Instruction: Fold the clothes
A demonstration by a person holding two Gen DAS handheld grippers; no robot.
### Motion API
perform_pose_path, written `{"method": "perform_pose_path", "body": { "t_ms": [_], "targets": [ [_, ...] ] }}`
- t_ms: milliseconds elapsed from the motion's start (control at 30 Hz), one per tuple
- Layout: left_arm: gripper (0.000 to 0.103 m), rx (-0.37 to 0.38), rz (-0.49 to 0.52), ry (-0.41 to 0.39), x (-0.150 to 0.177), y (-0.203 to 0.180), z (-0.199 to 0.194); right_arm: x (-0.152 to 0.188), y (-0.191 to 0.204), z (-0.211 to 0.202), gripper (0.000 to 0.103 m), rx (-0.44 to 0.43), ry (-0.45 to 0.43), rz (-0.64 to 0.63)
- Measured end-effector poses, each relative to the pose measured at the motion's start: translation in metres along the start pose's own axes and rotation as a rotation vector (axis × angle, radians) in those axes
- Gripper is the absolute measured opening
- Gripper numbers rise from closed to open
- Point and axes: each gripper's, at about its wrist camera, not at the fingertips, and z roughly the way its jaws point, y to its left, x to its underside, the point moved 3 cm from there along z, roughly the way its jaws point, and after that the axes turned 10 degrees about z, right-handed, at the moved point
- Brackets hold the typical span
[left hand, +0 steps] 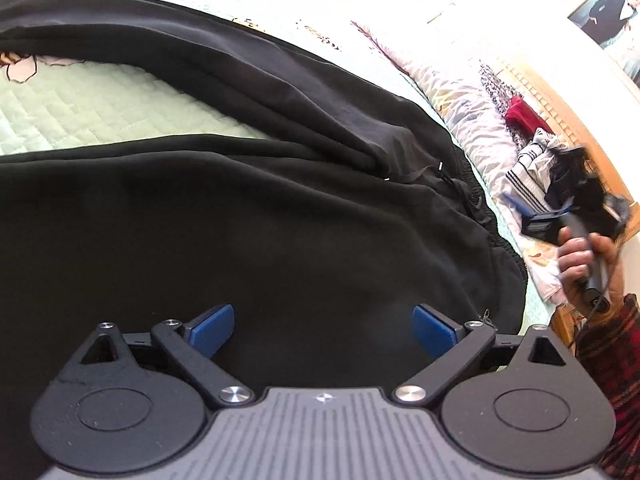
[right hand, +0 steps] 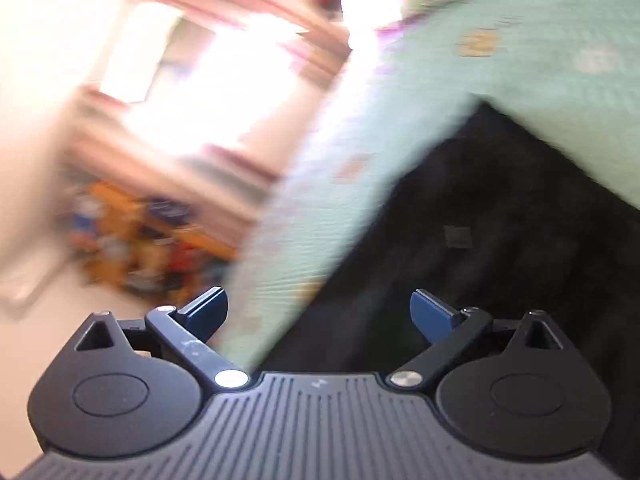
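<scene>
Motion blur smears the shelf clutter [right hand: 132,248] beyond recognition.

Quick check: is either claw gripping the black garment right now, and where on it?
Neither. The left claw is open above the black garment, and the right claw is open too, with nothing between its fingers.

Black claw [left hand: 323,330], blue pads [left hand: 212,330], silver screws, red plaid sleeve [left hand: 616,360]

My right tool [right hand: 320,316] has its blue fingers [right hand: 430,316] spread wide with nothing between them. I see it over the edge of the black garment [right hand: 500,240], which lies on the bed's mint-green quilt [right hand: 400,140]. Beyond the bed's edge, everything on the left is smeared with blur.
</scene>
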Motion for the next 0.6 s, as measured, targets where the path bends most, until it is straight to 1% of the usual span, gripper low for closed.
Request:
{"method": "perform_pose_path", "body": {
  "t_ms": [33, 133, 200, 233, 300, 400, 467, 567, 600],
  "targets": [
    [0.098, -0.004, 0.005, 0.002, 0.0, -0.001, 0.0, 0.001, -0.009, 0.003, 0.098, 0.061, -0.009, 0.02],
    [0.099, -0.014, 0.019, 0.006, 0.0, -0.005, 0.0, 0.022, -0.003, 0.036, 0.098, 0.057, 0.092, -0.069],
    [0.099, -0.015, 0.014, 0.008, 0.0, -0.004, 0.001, 0.03, 0.004, 0.07, 0.097, 0.123, 0.176, -0.11],
    [0.099, -0.013, 0.012, 0.008, 0.0, -0.004, 0.001, 0.034, 0.005, 0.086, 0.097, 0.165, 0.2, -0.105],
    [0.099, -0.008, 0.008, 0.008, 0.0, -0.003, 0.001, 0.041, 0.003, 0.115, 0.097, 0.214, 0.21, -0.117],
    [0.099, 0.0, 0.002, 0.007, 0.0, -0.001, 0.0, 0.049, 0.013, 0.132, 0.097, 0.175, 0.194, -0.112],
    [0.099, 0.002, 0.0, 0.007, 0.0, 0.0, 0.0, 0.057, 0.026, 0.137, 0.097, 0.03, 0.229, -0.086],
    [0.099, 0.0, 0.001, 0.007, 0.001, -0.001, 0.0, 0.073, 0.049, 0.146, 0.098, -0.092, 0.319, -0.158],
    [0.099, -0.001, 0.002, 0.007, 0.001, -0.002, 0.0, 0.079, 0.055, 0.154, 0.098, -0.085, 0.396, -0.204]
  ]
}}
